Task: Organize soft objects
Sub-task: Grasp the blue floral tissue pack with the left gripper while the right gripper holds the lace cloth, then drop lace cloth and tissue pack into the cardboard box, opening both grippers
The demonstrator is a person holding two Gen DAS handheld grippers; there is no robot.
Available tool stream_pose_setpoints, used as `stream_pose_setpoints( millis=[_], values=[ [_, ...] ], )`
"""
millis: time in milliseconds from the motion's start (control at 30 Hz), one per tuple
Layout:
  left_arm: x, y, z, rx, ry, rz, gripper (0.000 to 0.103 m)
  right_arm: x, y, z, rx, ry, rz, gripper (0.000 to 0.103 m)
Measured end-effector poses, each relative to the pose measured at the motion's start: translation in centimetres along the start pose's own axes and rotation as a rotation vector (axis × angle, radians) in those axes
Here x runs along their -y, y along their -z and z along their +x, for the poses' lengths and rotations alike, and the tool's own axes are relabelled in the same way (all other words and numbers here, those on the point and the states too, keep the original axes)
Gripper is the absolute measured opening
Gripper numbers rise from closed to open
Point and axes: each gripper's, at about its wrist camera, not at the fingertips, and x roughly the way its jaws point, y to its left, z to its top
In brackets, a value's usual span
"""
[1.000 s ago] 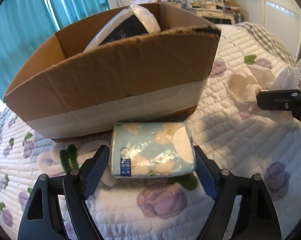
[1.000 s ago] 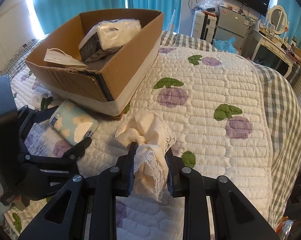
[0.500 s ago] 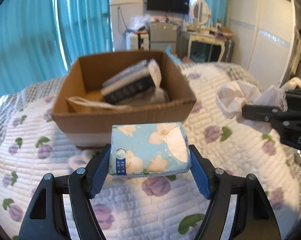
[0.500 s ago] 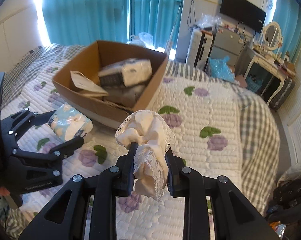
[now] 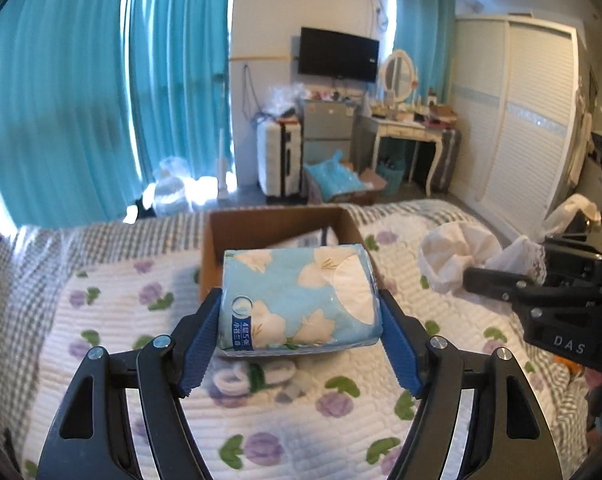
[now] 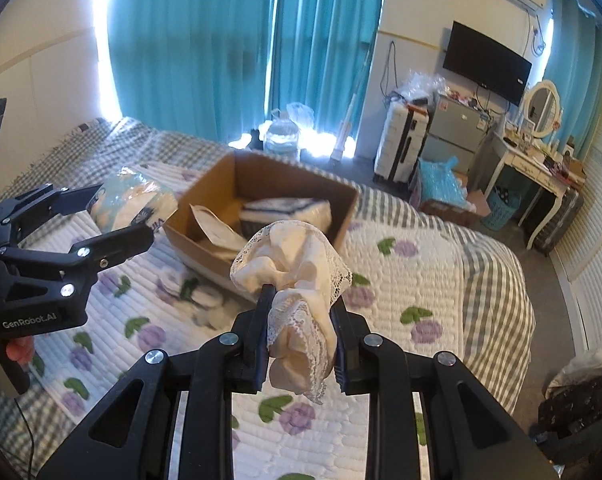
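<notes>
We are carrying both loads higher than half a second ago, and the cardboard box [image 6: 261, 216] is now sitting well below and ahead of us on the quilted bed [image 6: 413, 280]. Our left gripper [image 5: 301, 312] is clamping the blue floral tissue pack [image 5: 297, 300] across its width; the pack is hiding most of the box in the left view. Our right gripper [image 6: 299, 320] is pinching the cream lace cloth [image 6: 297, 280] almost closed. Only the right view is showing the box's inside: a wrapped pack [image 6: 285, 210] and a paper sheet [image 6: 213, 226], partly blurred. White rolled items [image 5: 237, 380] on the quilt are too blurred to identify. Open quilt is lying right of the box.
</notes>
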Motion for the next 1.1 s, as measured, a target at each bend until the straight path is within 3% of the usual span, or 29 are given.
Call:
stream_pose_setpoints(
  millis=[233, 400, 533, 667, 867, 933, 1000, 1100],
  values=[
    [-2.4, -2.4, 1.2, 0.025, -0.047, 0.022, 0.073, -1.9, -3.7, 0.8, 0.048, -0.025, -0.019, 0.024],
    [-4.1, -3.6, 3.7, 0.021, -0.075, 0.030, 0.073, -2.2, -6.3, 4.1, 0.056, -0.046, -0.002, 0.024],
    [-5.3, -3.5, 6.6, -0.003, -0.084, 0.029, 0.073, -2.1, -7.0, 8.6, 0.005, -0.078, 0.012, 0.024],
    [-6.2, -2.5, 10.1, -0.046, -0.079, 0.027, 0.073, -2.1, -5.7, 14.3, -0.106, -0.139, 0.002, 0.024],
    [-6.6, -1.5, 13.0, -0.069, -0.057, 0.030, 0.073, -1.6, -4.1, 20.0, -0.185, -0.144, 0.017, 0.025],
    [-6.4, -1.3, 13.5, -0.078, -0.044, 0.041, 0.073, -0.9, -3.9, 20.3, -0.171, -0.161, 0.038, 0.030],
    [-6.0, -1.2, 13.9, -0.082, -0.045, 0.071, 0.075, -0.3, -4.1, 19.7, -0.136, -0.185, 0.071, 0.053],
    [-5.7, -1.2, 14.1, -0.085, -0.051, 0.097, 0.075, 0.5, -4.4, 17.9, -0.074, -0.146, 0.078, 0.065]
  ],
)
